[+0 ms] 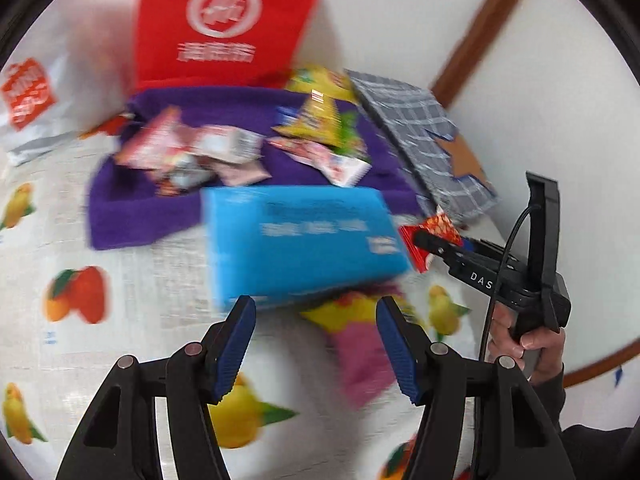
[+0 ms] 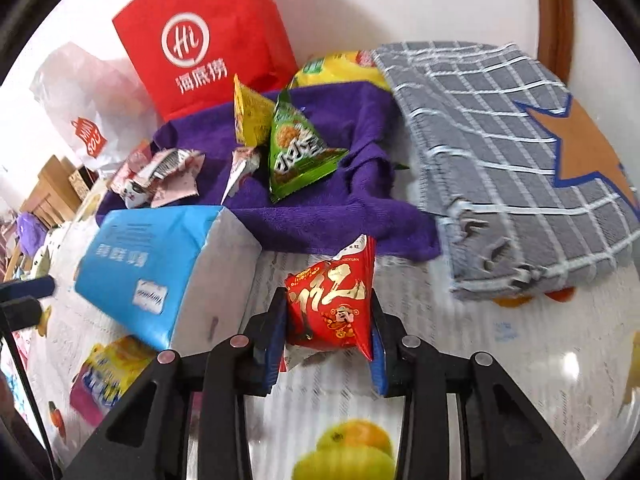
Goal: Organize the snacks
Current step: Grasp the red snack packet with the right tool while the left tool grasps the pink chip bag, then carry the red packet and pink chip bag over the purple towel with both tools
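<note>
My right gripper [image 2: 328, 320] is shut on a red triangular snack packet [image 2: 332, 304], its blue pads pressing both sides just above the fruit-print table cover [image 2: 440, 360]. In the left wrist view that gripper [image 1: 424, 240] shows at the right with the red packet [image 1: 440, 224] in its tip and a hand on its handle. My left gripper [image 1: 315, 306] is open with nothing between its fingers. A blue tissue pack [image 1: 304, 240] lies just beyond its tips. A purple towel [image 2: 320, 216] behind holds a green packet [image 2: 296, 148], a yellow packet [image 2: 250, 114] and pink-white packets [image 2: 160, 176].
A yellow and pink packet [image 1: 360, 344] lies partly under the blue pack. A folded grey checked cloth [image 2: 500, 160] sits right of the towel. A red paper bag [image 2: 204, 40] and a white bag [image 2: 88, 120] stand at the back against the wall.
</note>
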Available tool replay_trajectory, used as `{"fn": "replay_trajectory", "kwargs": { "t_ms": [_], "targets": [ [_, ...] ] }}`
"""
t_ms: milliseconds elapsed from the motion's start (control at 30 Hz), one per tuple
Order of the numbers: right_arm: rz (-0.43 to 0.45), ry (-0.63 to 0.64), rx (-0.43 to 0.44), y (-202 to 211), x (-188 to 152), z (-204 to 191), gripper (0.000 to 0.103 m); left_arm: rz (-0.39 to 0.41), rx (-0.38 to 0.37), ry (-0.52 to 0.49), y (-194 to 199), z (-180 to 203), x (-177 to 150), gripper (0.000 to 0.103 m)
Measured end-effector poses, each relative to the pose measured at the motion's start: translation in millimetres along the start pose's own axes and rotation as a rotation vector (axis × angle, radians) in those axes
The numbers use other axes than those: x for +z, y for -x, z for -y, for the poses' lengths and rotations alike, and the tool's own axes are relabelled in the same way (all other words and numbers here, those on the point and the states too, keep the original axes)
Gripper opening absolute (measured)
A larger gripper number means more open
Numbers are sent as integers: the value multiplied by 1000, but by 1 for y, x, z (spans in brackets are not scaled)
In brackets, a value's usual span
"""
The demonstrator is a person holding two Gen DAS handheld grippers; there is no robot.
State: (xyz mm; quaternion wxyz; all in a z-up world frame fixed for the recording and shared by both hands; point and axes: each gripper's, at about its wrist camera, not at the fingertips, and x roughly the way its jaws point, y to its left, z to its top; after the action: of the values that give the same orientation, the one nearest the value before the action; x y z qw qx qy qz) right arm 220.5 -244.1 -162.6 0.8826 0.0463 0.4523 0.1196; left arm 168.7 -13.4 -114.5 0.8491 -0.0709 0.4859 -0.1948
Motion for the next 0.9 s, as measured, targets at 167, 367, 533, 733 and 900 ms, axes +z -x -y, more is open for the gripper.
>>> {"fn": "replay_trajectory", "kwargs": {
  "t_ms": [167,367,533,733,900],
  "targets": [
    [41,5,-49,38,-15,18,36,-53,10,-16,-29,23,1,68],
    [58,5,-74,65,-36,29,36,-130,54,-43,-66,44,-2,84],
    [50,10,-71,68,-45,28,36,-184,36,-80,-82,55,-12,70],
    [52,12,-62,71,-48,23,36,-133,-16,-58,-64,49,-16,55],
    [83,33,-46,79,-38,8,36,-64,-51,-74,-26,44,-13,55]
  ]
}}
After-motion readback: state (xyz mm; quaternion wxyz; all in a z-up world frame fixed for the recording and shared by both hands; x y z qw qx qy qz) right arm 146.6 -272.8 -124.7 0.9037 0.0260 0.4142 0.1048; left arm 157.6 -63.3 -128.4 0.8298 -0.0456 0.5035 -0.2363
